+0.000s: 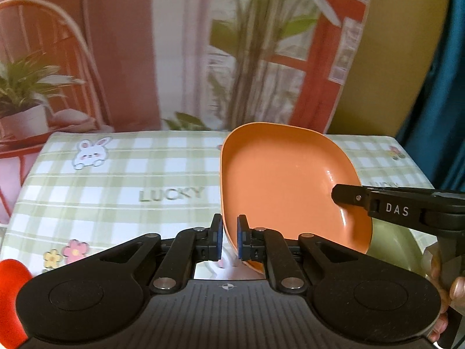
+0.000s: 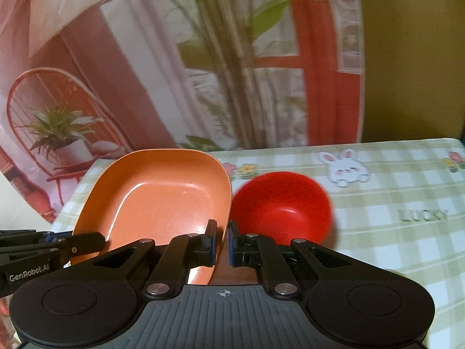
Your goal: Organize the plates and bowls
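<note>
An orange square plate (image 1: 279, 180) with rounded corners hangs tilted above the checked tablecloth, carried by both grippers. My left gripper (image 1: 229, 238) is shut on its left rim, the blue pads pressing the edge. My right gripper (image 2: 222, 241) is shut on the opposite rim of the same orange plate (image 2: 162, 197). From the left wrist view the right gripper (image 1: 337, 196) reaches in from the right over the plate's inner face. A red bowl (image 2: 282, 206) stands on the cloth just right of the plate. A pale green dish (image 1: 392, 247) lies under the plate's right corner.
The table (image 1: 116, 180) wears a green-and-white checked cloth with rabbits, flowers and the word LUCKY. A printed backdrop (image 1: 174, 58) of a chair, plants and a red window frame hangs behind its far edge. A red object (image 1: 11, 290) shows at the lower left. A person's hand (image 1: 447, 285) grips the right tool.
</note>
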### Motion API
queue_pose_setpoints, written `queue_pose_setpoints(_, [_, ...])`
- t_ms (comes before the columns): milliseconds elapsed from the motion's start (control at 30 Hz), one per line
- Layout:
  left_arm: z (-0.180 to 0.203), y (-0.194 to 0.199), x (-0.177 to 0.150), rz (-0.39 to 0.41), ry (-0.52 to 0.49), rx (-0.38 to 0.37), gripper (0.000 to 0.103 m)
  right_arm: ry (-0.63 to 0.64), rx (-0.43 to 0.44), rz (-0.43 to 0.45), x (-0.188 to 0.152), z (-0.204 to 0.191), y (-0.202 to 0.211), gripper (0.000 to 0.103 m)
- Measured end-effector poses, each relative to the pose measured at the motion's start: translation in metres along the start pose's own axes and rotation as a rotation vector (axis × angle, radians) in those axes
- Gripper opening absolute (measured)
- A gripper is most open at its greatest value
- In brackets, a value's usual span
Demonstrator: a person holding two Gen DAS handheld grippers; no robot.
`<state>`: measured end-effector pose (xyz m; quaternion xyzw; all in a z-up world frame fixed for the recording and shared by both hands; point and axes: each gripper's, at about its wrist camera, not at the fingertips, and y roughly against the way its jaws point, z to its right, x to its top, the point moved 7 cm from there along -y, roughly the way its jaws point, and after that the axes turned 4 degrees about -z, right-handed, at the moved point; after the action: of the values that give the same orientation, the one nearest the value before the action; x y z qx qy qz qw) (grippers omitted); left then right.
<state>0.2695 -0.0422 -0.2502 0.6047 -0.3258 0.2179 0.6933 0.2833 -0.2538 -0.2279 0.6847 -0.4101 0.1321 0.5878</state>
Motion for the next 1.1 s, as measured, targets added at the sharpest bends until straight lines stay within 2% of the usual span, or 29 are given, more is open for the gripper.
queue_pose_setpoints(333, [0.043, -0.003, -0.013, -0.002, -0.025, -0.055, 0.012, -0.051, -0.023, 0.009, -0.017, 0.058, 0.027, 0.007])
queue_pose_setpoints(600, [0.074, -0.004, -0.025, -0.022, -0.022, -0.125, 0.013, -0.088, -0.043, 0.025, -0.027, 0.097, 0.046, 0.007])
queue_pose_setpoints(1100, [0.114, -0.005, -0.05, -0.022, -0.039, -0.194, 0.015, -0.076, -0.083, 0.056, -0.054, 0.142, 0.073, 0.006])
